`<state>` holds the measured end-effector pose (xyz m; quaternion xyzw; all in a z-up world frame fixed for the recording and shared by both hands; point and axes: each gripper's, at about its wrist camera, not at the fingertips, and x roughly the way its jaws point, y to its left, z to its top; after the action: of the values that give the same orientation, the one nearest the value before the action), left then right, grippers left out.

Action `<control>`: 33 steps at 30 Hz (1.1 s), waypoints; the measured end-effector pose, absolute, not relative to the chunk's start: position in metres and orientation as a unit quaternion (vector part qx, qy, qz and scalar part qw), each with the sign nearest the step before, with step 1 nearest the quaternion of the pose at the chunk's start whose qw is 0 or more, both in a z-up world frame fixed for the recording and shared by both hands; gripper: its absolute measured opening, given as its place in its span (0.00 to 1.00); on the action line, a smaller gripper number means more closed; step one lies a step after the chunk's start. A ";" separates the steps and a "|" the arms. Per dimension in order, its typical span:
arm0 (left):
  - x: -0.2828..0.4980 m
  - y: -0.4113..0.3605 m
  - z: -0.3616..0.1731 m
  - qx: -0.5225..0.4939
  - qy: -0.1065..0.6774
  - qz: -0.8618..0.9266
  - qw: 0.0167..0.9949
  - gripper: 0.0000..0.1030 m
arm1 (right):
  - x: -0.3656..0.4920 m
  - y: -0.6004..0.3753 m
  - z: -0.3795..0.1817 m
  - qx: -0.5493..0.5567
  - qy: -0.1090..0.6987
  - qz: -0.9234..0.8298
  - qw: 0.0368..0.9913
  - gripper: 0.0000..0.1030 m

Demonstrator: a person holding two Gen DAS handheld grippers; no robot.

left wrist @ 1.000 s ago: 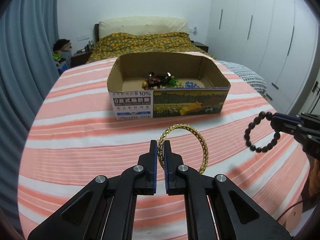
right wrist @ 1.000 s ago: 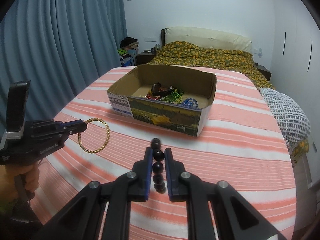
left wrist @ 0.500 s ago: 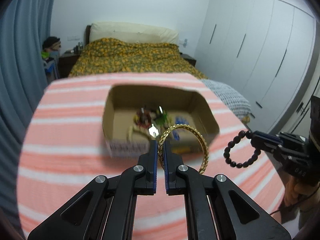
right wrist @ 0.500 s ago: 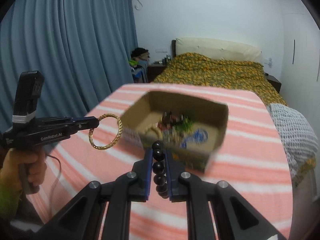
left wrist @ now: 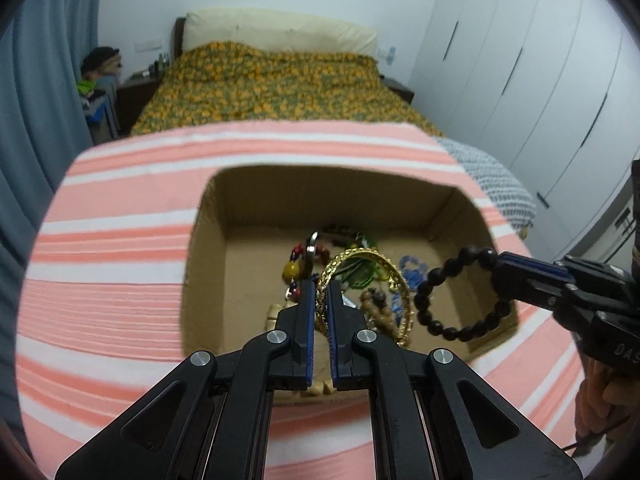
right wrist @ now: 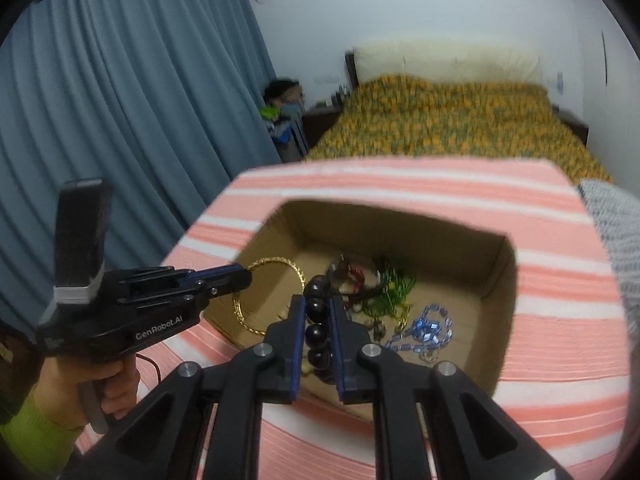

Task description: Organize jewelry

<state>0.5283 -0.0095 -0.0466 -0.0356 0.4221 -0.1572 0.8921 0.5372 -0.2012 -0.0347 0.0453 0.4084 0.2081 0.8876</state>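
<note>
The left gripper [left wrist: 321, 294] is clamped on the rigid gold bangle's [left wrist: 404, 284] rim; the right gripper [right wrist: 317, 320] pinches the limp, probably elastic black bead bracelet [left wrist: 448, 292], both above the cardboard box [right wrist: 496, 320].

I see a worktop [left wrist: 112, 280] covered in a pink and white striped cloth. Beyond it, far off, is a bed [left wrist: 276, 80] with an orange and green patterned cover and a cream pillow [left wrist: 280, 34]. Blue-grey curtains [right wrist: 132, 112] hang at left; white wardrobe doors [left wrist: 532, 92] line the right wall.
</note>
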 end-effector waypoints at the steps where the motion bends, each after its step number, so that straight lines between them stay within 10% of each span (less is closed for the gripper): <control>1: 0.532 -0.012 -0.053 -0.034 0.428 -0.157 0.890 0.05 | 0.544 -0.203 -0.043 0.046 0.416 0.204 0.885 0.12; 3: 0.537 -0.015 -0.062 -0.027 0.435 -0.149 0.888 0.10 | 0.552 -0.209 -0.058 0.044 0.432 0.189 0.881 0.14; 7: 0.535 -0.018 -0.063 -0.013 0.425 -0.128 0.896 0.73 | 0.555 -0.222 -0.070 0.037 0.437 0.148 0.887 0.26; 9: 0.530 -0.018 -0.059 -0.008 0.415 -0.118 0.902 0.78 | 0.551 -0.231 -0.068 0.044 0.432 0.134 0.891 0.61; 13: 0.518 -0.018 -0.049 -0.001 0.399 -0.098 0.911 0.94 | 0.537 -0.231 -0.054 0.027 0.418 0.120 0.900 0.71; 33: 0.457 -0.027 0.005 0.051 0.352 -0.006 0.934 1.00 | 0.478 -0.211 -0.006 -0.035 0.375 0.055 0.925 0.83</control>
<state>0.4568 -0.0272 0.0053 0.0509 0.3523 -0.0061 0.9345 0.4778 -0.2109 -0.0056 -0.0348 0.3754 0.0551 0.9246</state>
